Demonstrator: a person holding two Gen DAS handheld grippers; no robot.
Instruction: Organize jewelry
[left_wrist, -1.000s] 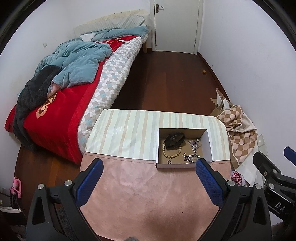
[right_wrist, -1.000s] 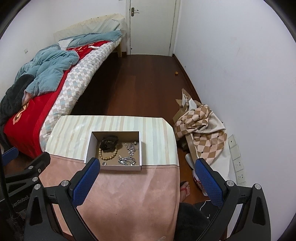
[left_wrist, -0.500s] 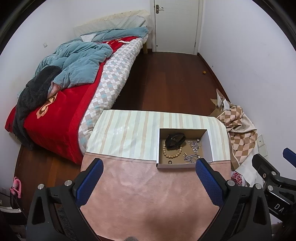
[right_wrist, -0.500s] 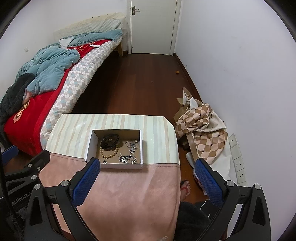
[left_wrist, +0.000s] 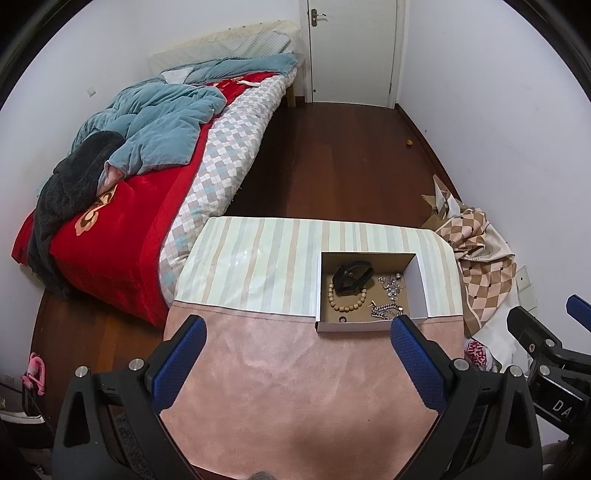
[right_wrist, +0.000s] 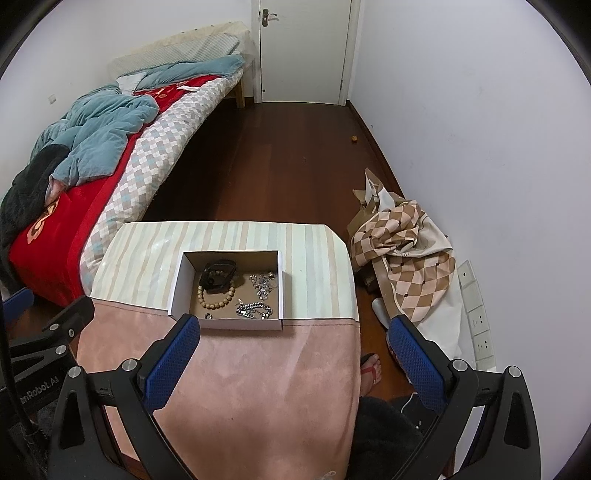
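Observation:
A shallow white cardboard box (left_wrist: 419, 280) (right_wrist: 180, 280) sits on the table where the striped cloth meets the pink cloth. Inside lie a black bracelet (left_wrist: 351, 276) (right_wrist: 218, 275), a wooden bead bracelet (left_wrist: 346, 303) (right_wrist: 216, 300), a silver chain (left_wrist: 386, 309) (right_wrist: 255, 310), small silver pieces (left_wrist: 392, 285) (right_wrist: 263, 283) and a small ring (left_wrist: 342, 319) (right_wrist: 208, 315). My left gripper (left_wrist: 297, 363) is open and empty above the pink cloth, short of the box. My right gripper (right_wrist: 293, 360) is open and empty, near the table's right edge.
The table has a striped cloth (left_wrist: 258, 258) at the far half and a pink cloth (left_wrist: 295, 391) at the near half. A bed (left_wrist: 147, 166) with blankets is at the left. A checkered cloth pile (right_wrist: 402, 243) lies on the floor right of the table.
Both grippers have shifted only slightly; the box sits a little lower in the right wrist view. Nothing was taken hold of.

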